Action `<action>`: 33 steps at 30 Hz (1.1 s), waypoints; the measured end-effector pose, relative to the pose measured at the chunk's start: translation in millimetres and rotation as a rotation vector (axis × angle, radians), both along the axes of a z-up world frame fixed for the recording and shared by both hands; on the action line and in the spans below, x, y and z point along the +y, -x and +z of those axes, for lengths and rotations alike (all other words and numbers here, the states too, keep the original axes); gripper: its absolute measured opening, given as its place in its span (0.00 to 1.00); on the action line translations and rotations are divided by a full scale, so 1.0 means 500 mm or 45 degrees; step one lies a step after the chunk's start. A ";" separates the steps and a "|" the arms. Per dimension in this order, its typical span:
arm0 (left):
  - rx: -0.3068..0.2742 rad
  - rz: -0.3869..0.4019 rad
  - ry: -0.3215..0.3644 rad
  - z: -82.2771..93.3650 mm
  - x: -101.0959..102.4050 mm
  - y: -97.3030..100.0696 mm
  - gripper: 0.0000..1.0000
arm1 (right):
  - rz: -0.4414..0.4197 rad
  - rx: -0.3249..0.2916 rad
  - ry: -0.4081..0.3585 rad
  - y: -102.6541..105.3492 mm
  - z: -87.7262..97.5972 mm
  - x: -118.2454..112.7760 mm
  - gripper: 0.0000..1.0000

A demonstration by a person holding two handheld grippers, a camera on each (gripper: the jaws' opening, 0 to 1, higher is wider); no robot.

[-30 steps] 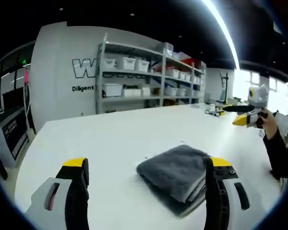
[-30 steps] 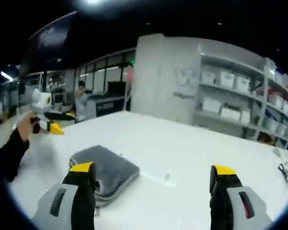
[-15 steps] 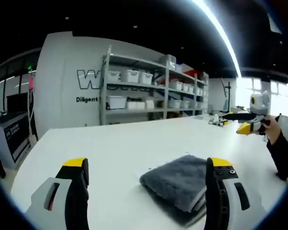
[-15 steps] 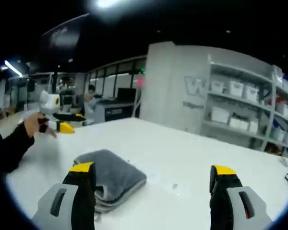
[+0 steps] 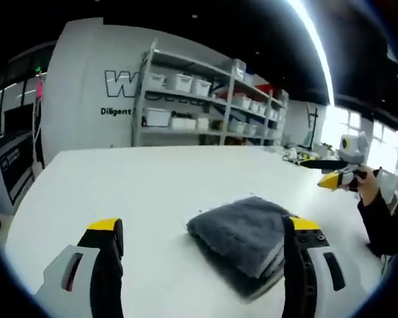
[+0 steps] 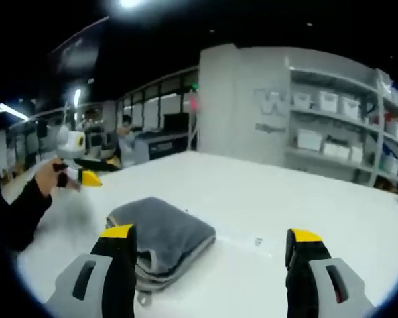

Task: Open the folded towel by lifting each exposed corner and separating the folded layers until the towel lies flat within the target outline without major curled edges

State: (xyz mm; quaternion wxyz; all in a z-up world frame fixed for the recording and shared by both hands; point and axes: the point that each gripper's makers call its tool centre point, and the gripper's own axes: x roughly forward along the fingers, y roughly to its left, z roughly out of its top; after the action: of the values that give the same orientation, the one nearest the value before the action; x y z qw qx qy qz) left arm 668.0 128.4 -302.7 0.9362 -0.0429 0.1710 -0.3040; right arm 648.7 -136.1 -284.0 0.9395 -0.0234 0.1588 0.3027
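A folded grey towel (image 5: 242, 230) lies on the white table (image 5: 152, 179), its stacked layers showing along the near edge. In the left gripper view my left gripper (image 5: 204, 228) hovers just short of it, open, with the towel ahead of the right jaw. The right gripper (image 5: 333, 179) shows at the far right in a person's hand, above the table. In the right gripper view the towel (image 6: 162, 233) lies ahead of the left jaw of my right gripper (image 6: 211, 234), which is open and holds nothing. The left gripper (image 6: 89, 177) shows at the left, held in a hand.
Metal shelves (image 5: 199, 106) with white bins stand behind the table against a grey wall. Small items (image 5: 293, 155) lie at the table's far right corner. A small tag (image 6: 257, 242) lies on the table right of the towel. A dark sleeve (image 6: 20, 212) reaches in from the left.
Both views have shifted slightly with the hands. The towel lies where it was, still folded, and both grippers stay open.
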 end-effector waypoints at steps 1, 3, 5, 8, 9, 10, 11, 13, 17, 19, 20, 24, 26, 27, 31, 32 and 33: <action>0.008 -0.002 0.004 -0.003 -0.002 0.000 0.98 | 0.001 -0.001 -0.001 0.000 -0.001 0.000 0.91; 0.023 -0.007 -0.003 -0.012 -0.006 -0.001 0.98 | 0.000 0.016 -0.009 -0.001 -0.008 0.002 0.92; 0.029 -0.015 -0.009 -0.015 -0.009 0.006 0.98 | -0.004 0.014 0.002 0.001 -0.009 0.001 0.92; 0.038 -0.020 0.007 -0.015 -0.010 0.007 0.97 | -0.016 0.018 -0.010 0.001 -0.009 -0.003 0.92; 0.047 -0.025 0.013 -0.017 -0.011 0.008 0.96 | -0.017 0.020 -0.014 0.000 -0.011 -0.003 0.92; 0.059 -0.043 0.014 -0.021 -0.013 0.006 0.97 | -0.018 0.025 -0.016 -0.001 -0.015 -0.003 0.91; 0.079 -0.067 0.013 -0.027 -0.018 0.010 0.97 | -0.019 0.032 -0.017 -0.003 -0.018 -0.003 0.91; 0.141 -0.136 0.084 -0.041 -0.040 0.023 0.97 | -0.006 0.093 -0.037 -0.001 -0.040 0.005 0.90; 0.188 -0.135 0.144 -0.060 -0.041 0.018 0.92 | 0.001 0.138 -0.053 -0.002 -0.058 0.016 0.91; 0.196 -0.117 0.143 -0.064 -0.034 0.010 0.90 | 0.004 0.145 -0.071 0.001 -0.058 0.020 0.92; 0.205 -0.107 0.142 -0.067 -0.031 0.010 0.88 | 0.003 0.149 -0.089 0.000 -0.058 0.022 0.93; 0.247 -0.108 0.228 -0.073 -0.038 0.023 0.85 | -0.010 0.194 -0.194 -0.007 -0.063 0.027 0.89; 0.269 -0.124 0.230 -0.083 -0.045 0.026 0.85 | 0.000 0.225 -0.245 -0.007 -0.067 0.034 0.90; 0.269 -0.132 0.228 -0.085 -0.048 0.028 0.86 | 0.008 0.235 -0.252 -0.006 -0.069 0.036 0.90; 0.297 -0.161 0.261 -0.091 -0.062 0.034 0.86 | -0.014 0.255 -0.238 -0.005 -0.082 0.040 0.82; 0.303 -0.160 0.264 -0.097 -0.065 0.035 0.85 | -0.019 0.259 -0.235 -0.005 -0.085 0.040 0.80; 0.307 -0.163 0.265 -0.099 -0.067 0.037 0.85 | -0.022 0.264 -0.237 -0.004 -0.088 0.041 0.80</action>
State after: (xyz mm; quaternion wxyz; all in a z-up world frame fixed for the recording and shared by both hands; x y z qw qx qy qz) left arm 649.7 95.1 -352.2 0.8781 -0.1648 0.2521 -0.3719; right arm 650.5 -115.5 -327.8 0.9186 0.0967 0.2266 0.3089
